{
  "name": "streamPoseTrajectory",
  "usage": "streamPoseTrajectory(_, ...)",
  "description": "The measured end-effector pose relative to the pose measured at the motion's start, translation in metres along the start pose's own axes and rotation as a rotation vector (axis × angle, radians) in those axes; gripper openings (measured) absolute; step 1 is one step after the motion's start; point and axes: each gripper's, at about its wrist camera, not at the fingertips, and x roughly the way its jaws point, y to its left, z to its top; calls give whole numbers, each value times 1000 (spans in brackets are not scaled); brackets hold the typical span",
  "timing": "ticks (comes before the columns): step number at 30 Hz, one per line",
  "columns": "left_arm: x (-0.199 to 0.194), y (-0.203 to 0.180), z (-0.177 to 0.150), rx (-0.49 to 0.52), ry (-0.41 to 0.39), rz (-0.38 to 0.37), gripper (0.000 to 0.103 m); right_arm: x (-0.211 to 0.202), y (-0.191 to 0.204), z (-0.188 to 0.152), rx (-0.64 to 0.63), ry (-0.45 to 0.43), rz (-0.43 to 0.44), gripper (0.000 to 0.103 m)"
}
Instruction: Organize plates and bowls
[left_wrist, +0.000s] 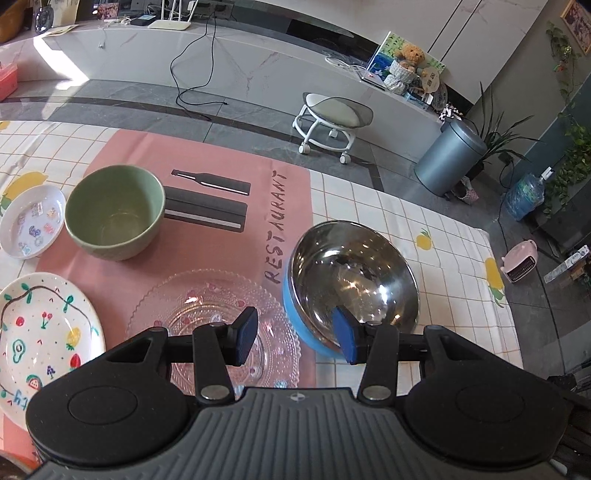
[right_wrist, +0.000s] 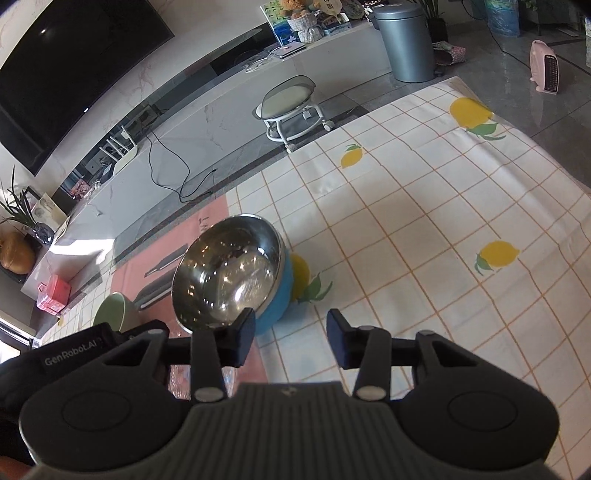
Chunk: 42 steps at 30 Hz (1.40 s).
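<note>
Much bare tablecloth (right_wrist: 424, 229) beside steel bowl (right_wrist: 227, 273)

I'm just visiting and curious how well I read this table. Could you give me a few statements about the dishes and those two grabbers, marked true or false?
1. The green bowl stands upright on the pink mat. True.
2. The steel bowl has a red outside. False: its outside is blue.
3. The left gripper has nothing between its pads. True: its jaws stand open above the clear glass plate.
4. The right gripper is clamped on the steel bowl. False: its jaws are open with only tablecloth showing between them.
5. The green bowl is full of food. False: it is empty.
</note>
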Motion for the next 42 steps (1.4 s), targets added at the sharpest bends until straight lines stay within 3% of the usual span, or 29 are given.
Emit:
streamPoseTrajectory(9,39,-2,22,12,49,45,53,44,17,29,-13,31,-43,39)
streamPoseTrajectory(12,53,-3,25,17,77,46,53,58,19,31,-8,56,-43,34)
streamPoseTrajectory(14,58,-3,24,20,89,45,45,65,21,31,-11,68,-47,29)
streamPoseTrajectory(18,61,-5,23,27,101,29,20,70,19,29,-5,72,-46,19)
streamPoseTrajectory(21,61,-8,22,47,95,50,10,71,17,30,-6,66,-56,9)
streamPoseTrajectory(25,59,-7,22,44,103,48,9,70,17,30,-5,64,-55,9)
streamPoseTrajectory(33,28,-15,13,47,81,44,8,39,22,22,-24,28,-52,9)
streamPoseTrajectory(42,-47,-18,-19,86,19,72,9,-26,25,-16,-39,-11,-9,8)
